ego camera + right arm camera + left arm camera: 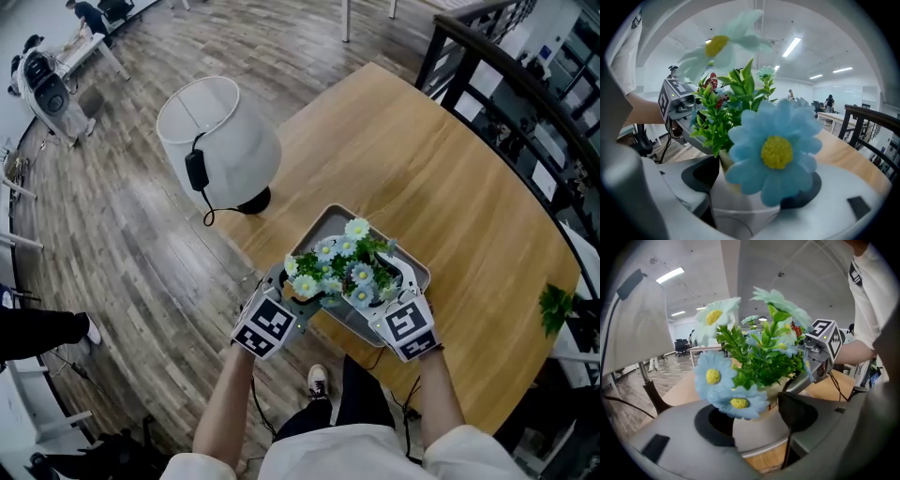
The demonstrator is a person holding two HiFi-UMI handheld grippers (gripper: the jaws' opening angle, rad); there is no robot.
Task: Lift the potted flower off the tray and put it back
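Note:
The potted flower (pixel 349 270) has blue daisies and green leaves in a cream pot (pixel 761 427). It stands over the grey tray (pixel 326 226) near the table's front edge; I cannot tell whether the pot touches the tray. My left gripper (pixel 302 298) is shut on the pot from the left, and its black pads (pixel 797 411) press the pot's sides. From the right, my right gripper (pixel 392 292) is shut on the same pot (pixel 736 206). Each gripper view shows the other gripper across the flowers: the right one (pixel 821 347), the left one (pixel 677 108).
A lamp with a white shade (pixel 220 141) and a dangling black cord stands at the wooden table's (pixel 450 178) left edge. A dark railing (pixel 525 89) runs behind the table at the right. A green plant (pixel 557 306) shows at the far right.

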